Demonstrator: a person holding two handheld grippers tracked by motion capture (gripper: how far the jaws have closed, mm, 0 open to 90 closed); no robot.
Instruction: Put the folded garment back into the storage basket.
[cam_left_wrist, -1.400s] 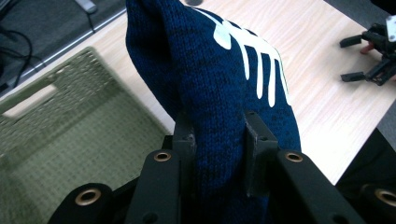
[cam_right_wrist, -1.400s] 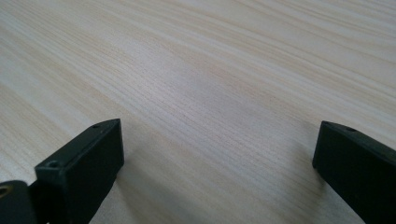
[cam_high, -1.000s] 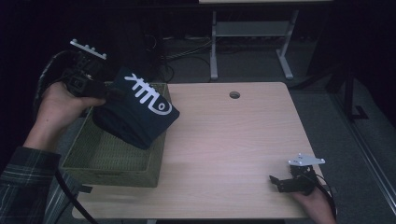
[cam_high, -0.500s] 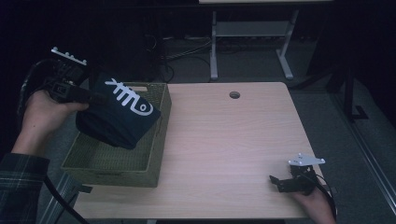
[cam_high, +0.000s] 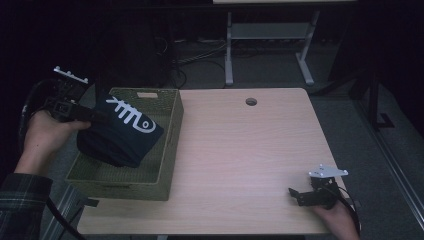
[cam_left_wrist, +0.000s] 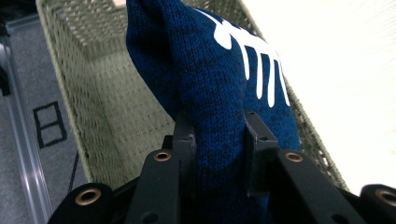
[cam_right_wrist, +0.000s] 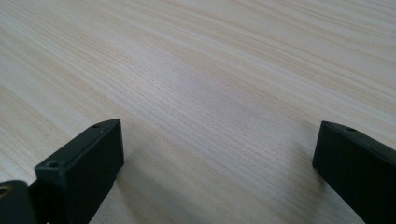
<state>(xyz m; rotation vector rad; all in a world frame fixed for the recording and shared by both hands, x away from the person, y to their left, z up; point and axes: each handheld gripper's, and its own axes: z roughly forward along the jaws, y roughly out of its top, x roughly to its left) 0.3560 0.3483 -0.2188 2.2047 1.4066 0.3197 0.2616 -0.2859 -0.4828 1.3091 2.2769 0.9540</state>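
One blue sweater (cam_high: 120, 132), one woven basket (cam_high: 170, 145), two hand-held grippers

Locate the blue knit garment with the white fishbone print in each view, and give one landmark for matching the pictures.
High view: the blue knit garment is at left, over the woven basket, clamped by the left gripper.
Left gripper view: centre, rising from between the black jaws.
Right gripper view: not in it; bare wooden table ahead of open jaws.
Shared landmark: the woven basket, in the high and left gripper views.
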